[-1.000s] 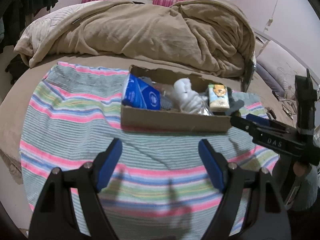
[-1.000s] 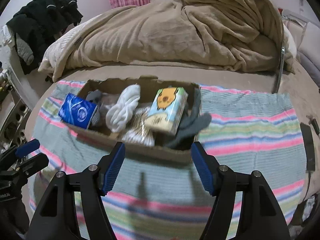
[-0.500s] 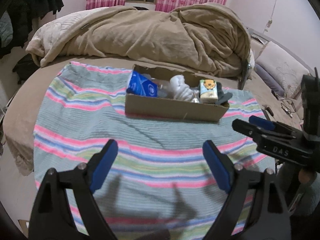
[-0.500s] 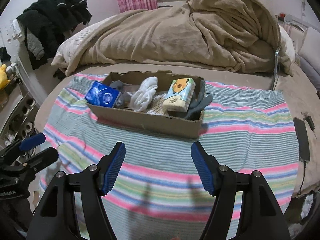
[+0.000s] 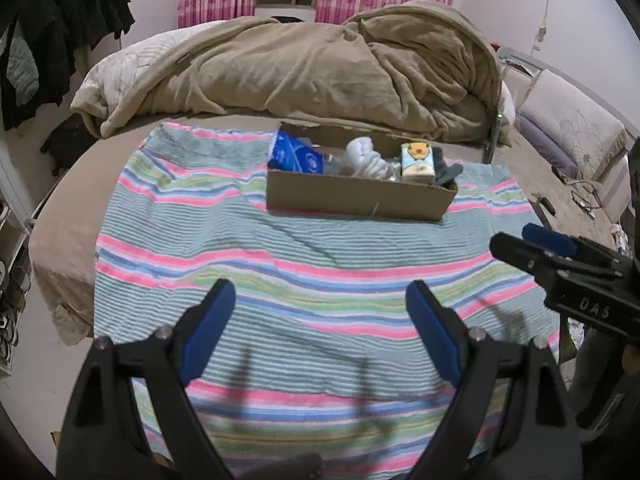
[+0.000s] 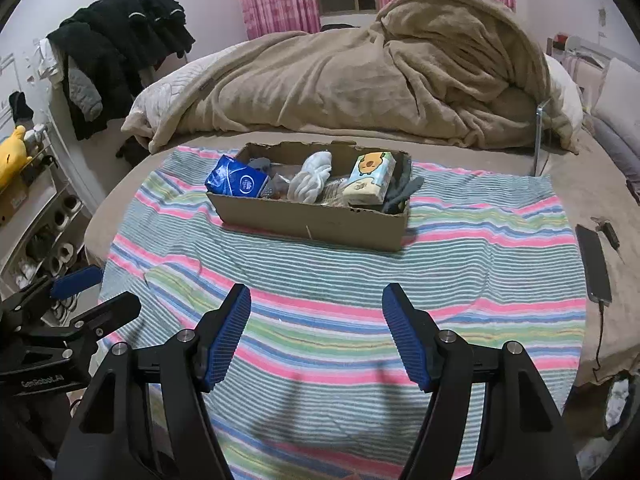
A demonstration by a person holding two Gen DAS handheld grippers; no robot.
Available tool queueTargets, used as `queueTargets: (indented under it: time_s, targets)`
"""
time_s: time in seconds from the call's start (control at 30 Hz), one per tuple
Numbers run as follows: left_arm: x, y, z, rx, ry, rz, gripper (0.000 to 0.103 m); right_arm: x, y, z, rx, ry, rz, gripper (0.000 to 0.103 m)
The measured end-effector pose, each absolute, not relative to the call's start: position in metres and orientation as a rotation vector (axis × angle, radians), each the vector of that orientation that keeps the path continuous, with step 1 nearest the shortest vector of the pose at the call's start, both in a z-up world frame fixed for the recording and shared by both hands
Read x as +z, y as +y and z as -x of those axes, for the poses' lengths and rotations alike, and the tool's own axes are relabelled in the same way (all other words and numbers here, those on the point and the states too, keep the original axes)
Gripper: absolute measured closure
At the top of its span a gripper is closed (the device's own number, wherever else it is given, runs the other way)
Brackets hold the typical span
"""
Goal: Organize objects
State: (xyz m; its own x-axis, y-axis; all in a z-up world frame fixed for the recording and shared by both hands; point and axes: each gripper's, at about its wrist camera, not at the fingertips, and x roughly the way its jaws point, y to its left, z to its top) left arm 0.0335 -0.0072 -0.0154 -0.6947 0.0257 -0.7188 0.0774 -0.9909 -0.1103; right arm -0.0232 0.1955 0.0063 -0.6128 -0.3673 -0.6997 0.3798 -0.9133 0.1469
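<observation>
A cardboard box (image 5: 356,200) (image 6: 320,224) stands on a striped towel (image 5: 280,264) (image 6: 460,248) on the bed. In it lie a blue packet (image 5: 296,156) (image 6: 236,182), a white sock bundle (image 5: 366,158) (image 6: 310,178), a tissue pack with a cartoon print (image 5: 418,162) (image 6: 370,178) and a grey sock (image 5: 446,172) (image 6: 402,192) draped over the box's right end. My left gripper (image 5: 322,300) is open and empty, well short of the box. My right gripper (image 6: 316,302) is open and empty too, and shows in the left wrist view (image 5: 532,240).
A crumpled tan blanket (image 5: 320,68) (image 6: 360,72) fills the bed behind the box. A phone with a cable (image 6: 596,264) lies on the bed at the right. Dark clothes (image 6: 116,44) hang at the left, above a shoe rack (image 6: 44,232). Pillows (image 5: 572,124) lie at the far right.
Both grippers have pulled back and up from the box, which now looks smaller and farther away. Both stay open and empty. The box's contents have not moved.
</observation>
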Motion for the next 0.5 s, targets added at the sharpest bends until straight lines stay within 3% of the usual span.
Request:
queueTargets:
  time_s: [0.5]
  targets:
    - [-0.0092, -0.0015, -0.0364, -2.885, 0.139, -1.185, 0.014, 0.0082, 0.1970, 0.0183, -2.504, 0.019, -1.078, 0.031]
